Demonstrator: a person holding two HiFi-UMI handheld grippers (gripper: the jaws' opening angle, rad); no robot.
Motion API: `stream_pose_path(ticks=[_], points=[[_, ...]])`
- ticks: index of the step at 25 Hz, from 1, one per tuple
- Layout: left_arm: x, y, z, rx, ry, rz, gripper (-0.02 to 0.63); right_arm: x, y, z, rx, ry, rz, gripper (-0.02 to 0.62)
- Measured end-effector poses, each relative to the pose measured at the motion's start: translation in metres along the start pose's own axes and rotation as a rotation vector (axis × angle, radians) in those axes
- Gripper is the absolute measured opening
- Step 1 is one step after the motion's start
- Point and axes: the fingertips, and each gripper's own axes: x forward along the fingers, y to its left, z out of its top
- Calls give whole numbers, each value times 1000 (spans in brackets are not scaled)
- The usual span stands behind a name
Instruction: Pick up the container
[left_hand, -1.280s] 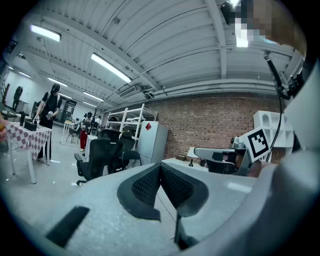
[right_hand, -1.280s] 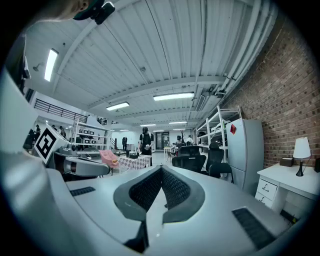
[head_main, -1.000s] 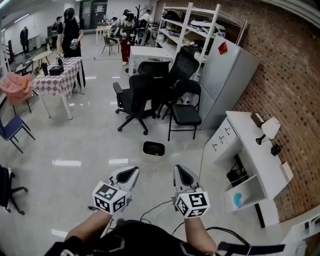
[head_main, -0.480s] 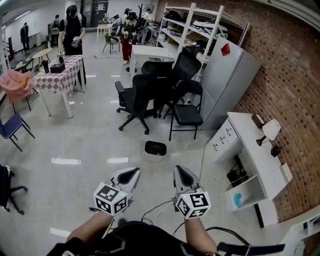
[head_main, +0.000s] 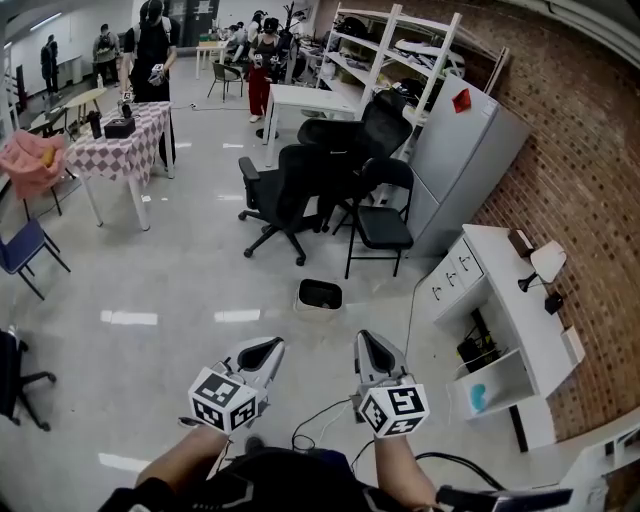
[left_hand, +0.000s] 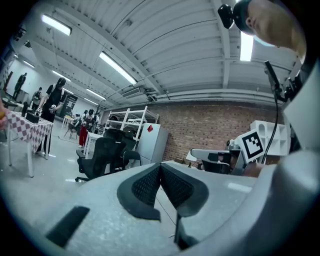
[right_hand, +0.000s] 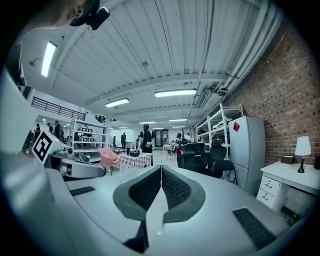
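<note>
Jaws are pressing together on nothing in both the left gripper (head_main: 262, 350) and the right gripper (head_main: 368, 347), which are hanging side by side. Ahead of them, well apart, the container (head_main: 320, 295) is standing upright on the glossy pale floor (head_main: 150, 280). It is showing as a small, low, round-cornered bin with a light rim and dark inside, sitting near the black chairs (head_main: 300, 190).

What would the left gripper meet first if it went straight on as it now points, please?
The left gripper would probably meet the grey fridge; black chairs sit just left of that line, depth unclear.
</note>
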Motion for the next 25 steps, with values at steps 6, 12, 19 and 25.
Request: stream_pose_path(ticks=[6,12,19,25], points=[[-7,21,-5,-22,-4,0,9,9,14,-6,-14,17,-5,9],[-3,34,-8,-25,5,3,9,29,11,-13,-3,24,6,9],[36,60,5,-14,-2,58,9,70,-19,-12,7,21,49,9],[88,73,15,-7,3,82,11,107,-62,-6,9,12,82,9]])
